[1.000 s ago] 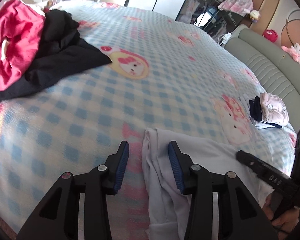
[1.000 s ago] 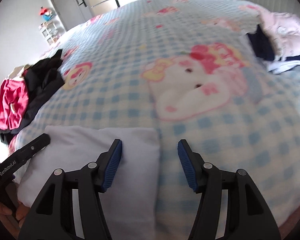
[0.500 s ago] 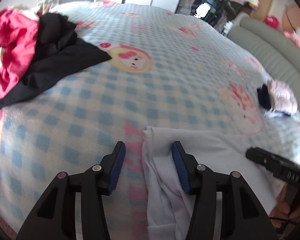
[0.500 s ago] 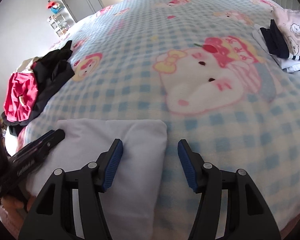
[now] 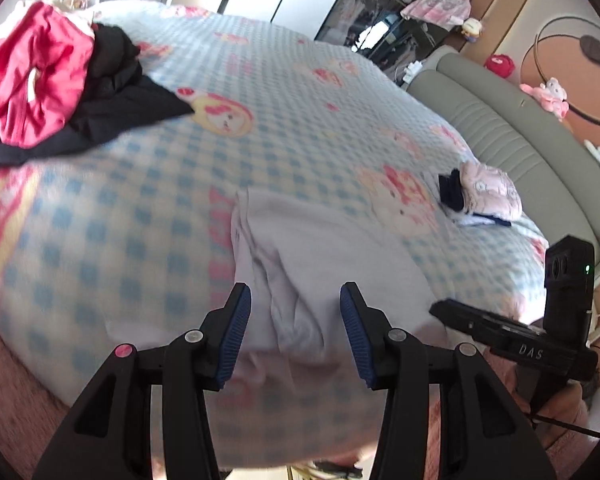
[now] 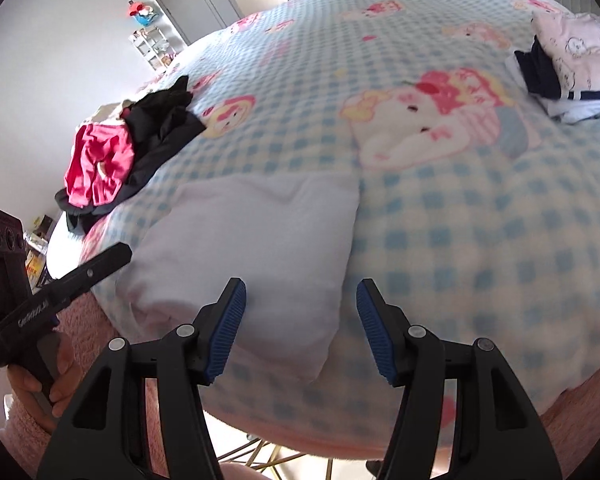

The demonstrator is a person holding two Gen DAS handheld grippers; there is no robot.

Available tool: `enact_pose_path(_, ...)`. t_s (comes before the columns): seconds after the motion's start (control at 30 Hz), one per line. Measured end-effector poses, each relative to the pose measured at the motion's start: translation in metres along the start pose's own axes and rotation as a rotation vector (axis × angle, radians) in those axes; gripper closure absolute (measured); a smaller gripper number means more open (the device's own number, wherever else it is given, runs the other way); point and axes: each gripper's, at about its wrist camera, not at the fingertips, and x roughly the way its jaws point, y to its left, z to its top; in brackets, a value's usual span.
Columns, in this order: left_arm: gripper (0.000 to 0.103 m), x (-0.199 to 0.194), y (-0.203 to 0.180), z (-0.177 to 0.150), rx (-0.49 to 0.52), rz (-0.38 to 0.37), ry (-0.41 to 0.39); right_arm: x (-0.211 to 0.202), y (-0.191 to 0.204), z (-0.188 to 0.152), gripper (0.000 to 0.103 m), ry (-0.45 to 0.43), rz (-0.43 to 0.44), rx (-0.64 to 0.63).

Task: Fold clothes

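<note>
both wrist cams close above bed (image 5: 148,216) near edge, angled down across it; both catch folded white garment (image 5: 320,248), one from each side

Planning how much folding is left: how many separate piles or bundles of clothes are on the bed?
3: a folded white garment at the near edge, an unfolded pink and black heap at far left, a folded pink and navy stack at right. More may be hidden.

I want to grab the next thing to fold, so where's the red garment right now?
The red garment lies at the bed's far left edge in both views, bunched against the black clothes, well apart from the folded white garment.
</note>
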Motion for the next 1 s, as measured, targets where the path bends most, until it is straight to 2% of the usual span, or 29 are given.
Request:
enact_pose_path(0.07, 0.055, 0.002, -0.001, -0.005, -0.001, 0.019, 0.015, 0.001, 0.005, -0.006, 0.044, -0.001, 0.007, 0.001)
enact_pose_path(0.13, 0.053, 0.005, -0.003, -0.008, 0.018, 0.093, 0.020, 0.004, 0.007, -0.009, 0.044, 0.011, 0.004, 0.000)
enact_pose_path(0.27, 0.052, 0.010, 0.003, -0.012, 0.022, 0.165, 0.033, 0.011, 0.010, -0.015, 0.044, 0.031, -0.004, -0.004)
enact_pose_path(0.4, 0.052, 0.009, 0.011, -0.011, 0.008, 0.171, 0.032, 0.004, 0.009, -0.015, 0.043, 0.019, -0.002, -0.006)
enact_pose_path(0.53, 0.051, 0.010, 0.011, -0.012, 0.013, 0.168, 0.033, 0.000, 0.000, -0.015, 0.042, 0.029, -0.036, 0.003)
enact_pose_path(0.7, 0.045, 0.016, 0.013, -0.010, 0.012, 0.166, 0.044, -0.003, -0.024, -0.020, 0.039, 0.024, -0.055, 0.111)
enact_pose_path(0.83, 0.046, 0.005, 0.014, -0.009, -0.013, 0.122, -0.014, -0.015, -0.027, -0.017, 0.039, -0.011, -0.095, 0.104)
enact_pose_path(0.9, 0.048, -0.001, 0.008, -0.009, 0.003, 0.094, -0.045, -0.018, -0.026, -0.015, 0.039, -0.016, -0.068, 0.100)
enact_pose_path(1.0, 0.048, 0.003, 0.003, -0.010, 0.025, 0.080, -0.036, -0.019, -0.025, -0.015, 0.039, -0.006, -0.036, 0.105)
